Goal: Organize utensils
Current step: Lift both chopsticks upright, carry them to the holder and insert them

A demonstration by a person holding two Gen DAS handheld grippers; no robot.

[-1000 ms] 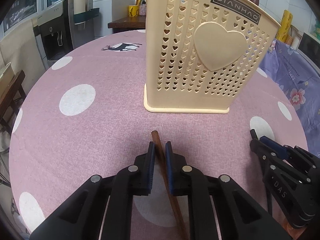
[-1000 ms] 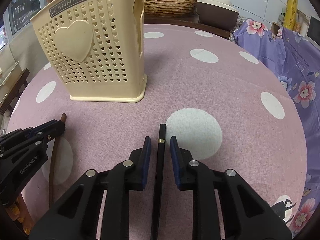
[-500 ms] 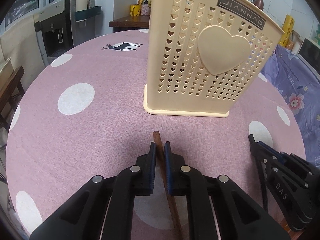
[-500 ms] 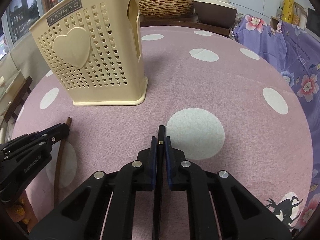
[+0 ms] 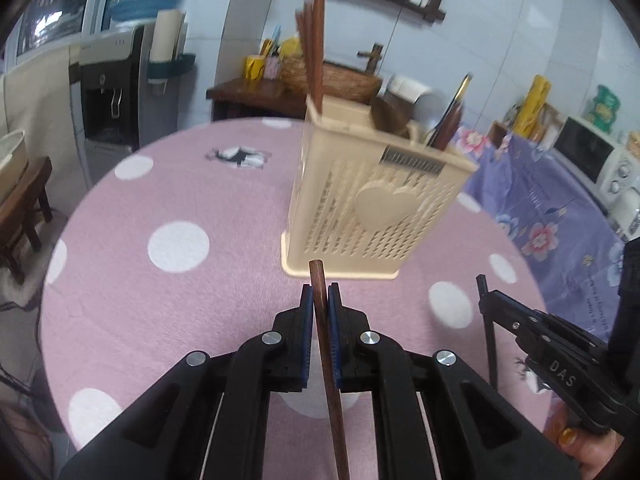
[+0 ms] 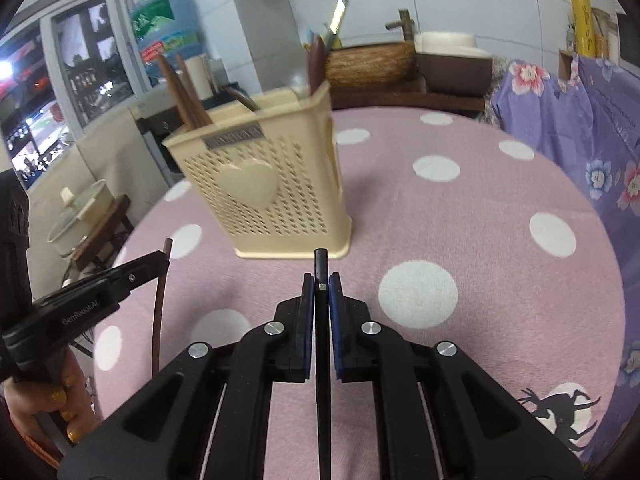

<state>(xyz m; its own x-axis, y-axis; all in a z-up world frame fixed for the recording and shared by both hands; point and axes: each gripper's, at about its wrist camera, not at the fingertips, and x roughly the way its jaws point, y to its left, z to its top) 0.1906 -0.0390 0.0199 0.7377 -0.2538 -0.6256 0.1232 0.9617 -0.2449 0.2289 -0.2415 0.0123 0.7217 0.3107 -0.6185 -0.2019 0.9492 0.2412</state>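
1. Left wrist view: the left gripper (image 5: 320, 294) has its jaws clamped on a brown wooden chopstick (image 5: 326, 344); the stick's blunt end pokes out just past the blue pads, its length running back between the black arms.
2. Ahead of it on the bench (image 5: 200, 280), which wears a pink cloth with white dots, stands the cream utensil holder (image 5: 372, 208), pierced with small holes and bearing a raised heart; its dark label is too blurred here to read; brown chopsticks (image 5: 312, 48) stand upright in its far left corner, other utensils lean at its right.
3. At the right edge of this view the right gripper (image 5: 484, 286) shows the letters "DAS" on its side; a hand with yellow-painted nails holds it.
4. Right wrist view: the right gripper's jaws are closed on a black chopstick (image 6: 322, 344) with a thin metal band, its tip just beyond the pads; the holder stands near ahead.
5. At the left, the other gripper reads "GenRobot.AI"; its brown stick hangs clear of the cloth.
6. A blue water bottle (image 6: 168, 28) behind carries a label I cannot read.
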